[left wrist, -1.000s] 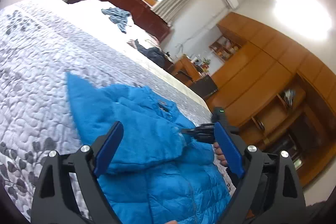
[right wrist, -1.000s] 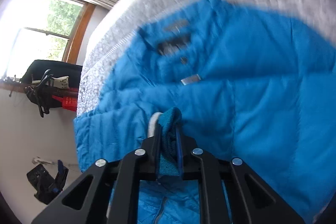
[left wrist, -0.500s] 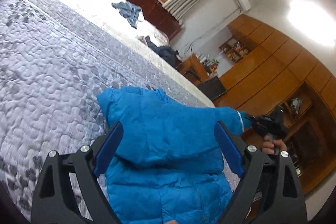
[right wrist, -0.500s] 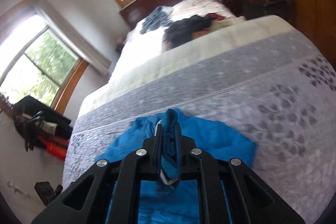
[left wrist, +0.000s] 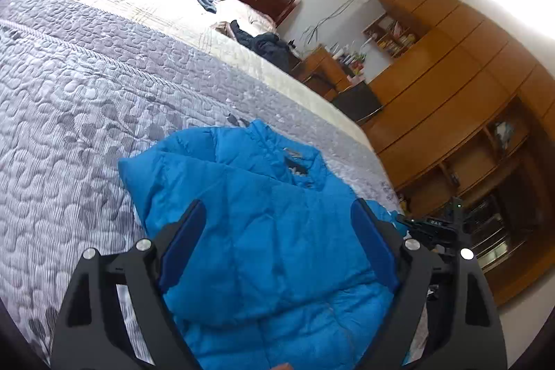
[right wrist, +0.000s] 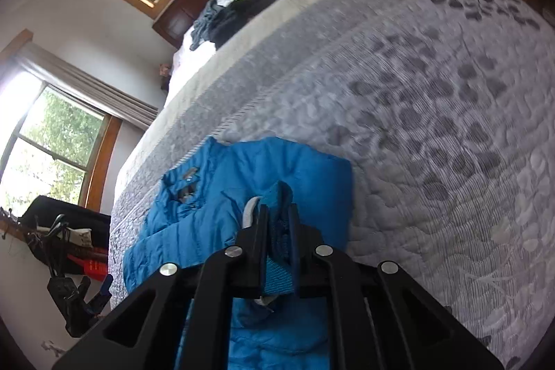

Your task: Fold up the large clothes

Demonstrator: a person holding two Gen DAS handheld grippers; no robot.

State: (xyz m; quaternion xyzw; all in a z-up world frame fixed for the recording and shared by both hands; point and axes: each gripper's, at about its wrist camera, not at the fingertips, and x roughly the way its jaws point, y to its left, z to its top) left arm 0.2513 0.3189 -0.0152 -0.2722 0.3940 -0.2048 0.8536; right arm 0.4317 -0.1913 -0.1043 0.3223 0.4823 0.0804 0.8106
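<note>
**Inspector:** Lying near the bed's (left wrist: 104, 85) foot edge, blue jacket (left wrist: 277, 231), partly folded.

**Assistant:** Grippers?

**Inspector:** Left gripper (left wrist: 277, 252) wide open, empty, above the jacket. Right gripper (right wrist: 277, 231) clamped on the sleeve cuff (right wrist: 277, 207). Advise laying the sleeve flat across the chest before releasing.
</note>
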